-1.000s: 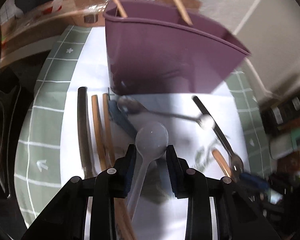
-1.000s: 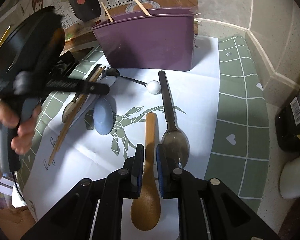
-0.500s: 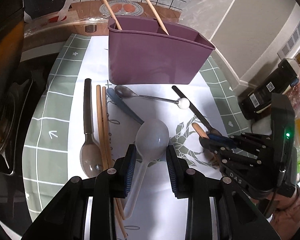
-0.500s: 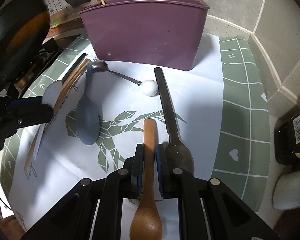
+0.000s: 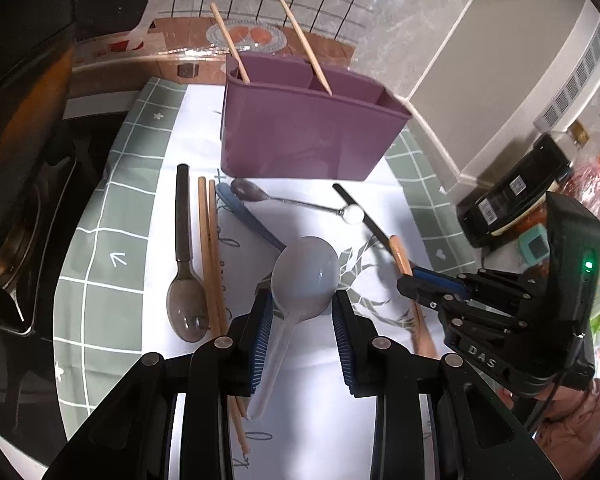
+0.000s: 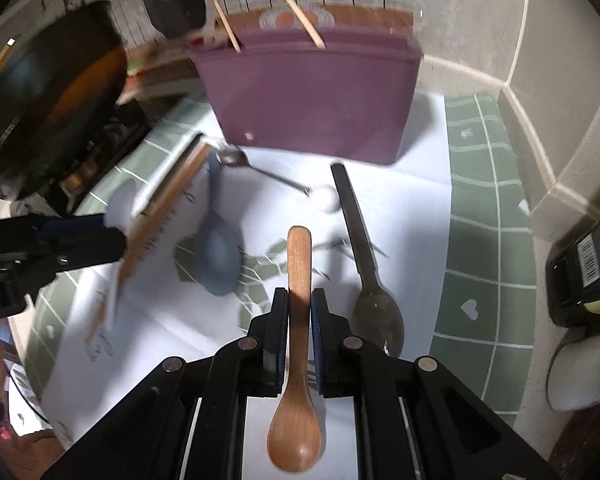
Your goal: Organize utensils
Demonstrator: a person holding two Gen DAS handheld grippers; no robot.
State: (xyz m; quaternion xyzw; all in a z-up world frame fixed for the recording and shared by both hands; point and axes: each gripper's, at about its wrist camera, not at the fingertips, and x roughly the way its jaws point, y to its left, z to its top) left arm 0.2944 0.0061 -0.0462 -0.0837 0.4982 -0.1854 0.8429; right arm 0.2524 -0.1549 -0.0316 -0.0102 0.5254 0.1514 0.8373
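The left gripper [image 5: 302, 312] has its fingers [image 5: 261, 332] set partly apart and closed on a translucent white plastic spoon [image 5: 300, 280], gripped where the bowl meets the handle, bowl forward and raised off the white paper sheet [image 5: 320, 360] that lies over the green checked mat [image 5: 100, 240] on the desk. Beneath it rest a dark-handled grey spoon [image 5: 184, 280], a pair of wooden chopsticks [image 5: 210, 248] and a blue plastic spoon [image 6: 216, 256]. The right gripper [image 6: 299, 320] has its fingers [image 6: 278, 320] nearly together, clamped on the handle of a brown wooden spoon [image 6: 298, 400], bowl toward the camera. Beyond both stands the purple plastic utensil caddy [image 5: 300, 132], with two wooden sticks [image 5: 228, 42] leaning in its compartments.
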